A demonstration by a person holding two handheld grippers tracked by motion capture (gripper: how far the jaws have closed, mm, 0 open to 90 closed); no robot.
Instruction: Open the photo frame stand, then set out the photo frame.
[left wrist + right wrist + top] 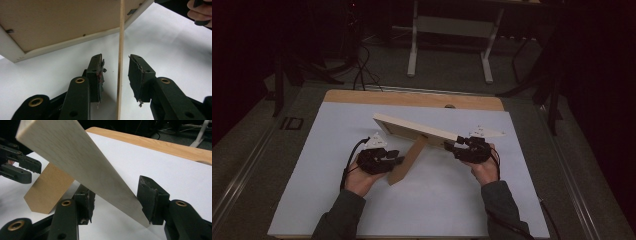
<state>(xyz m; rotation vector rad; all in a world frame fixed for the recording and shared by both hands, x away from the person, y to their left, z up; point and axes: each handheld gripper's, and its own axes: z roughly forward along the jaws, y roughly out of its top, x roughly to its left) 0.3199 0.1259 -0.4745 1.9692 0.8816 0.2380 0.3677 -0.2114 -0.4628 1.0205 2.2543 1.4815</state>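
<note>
Here's the frame [412, 128], a pale wooden picture frame held tilted above the white mat [312, 190], its long edge running from upper left down to the right in the high view. From its back a tan stand [406, 162] swings down, its lower end at the mat near the left gripper [393, 159].

Left gripper view: the stand [120, 75] shows edge-on, a thin strip running straight up between the two jaws. The jaws are apart, and there is a visible gap on each side of the strip, so the pads are not pressing on it. Above them is the brown back of the frame [57, 22] with its pale border (small clips dot the backing).

Over to the right gripper [455, 146]. In the right gripper view the frame [82, 167] passes slantwise between the jaws, its near corner low at the right jaw. That right pad sits against the wood; the left jaw stands partly behind the frame's edge, and contact there is hard to judge, but the frame is up off the mat and this gripper carries that end, so it reads as clamped on the frame. Behind, the stand [47, 192] slopes to the mat, and the left gripper [25, 170] is at the far left.

Beyond the mat, the table's [412, 98] bare wooden edge.
</note>
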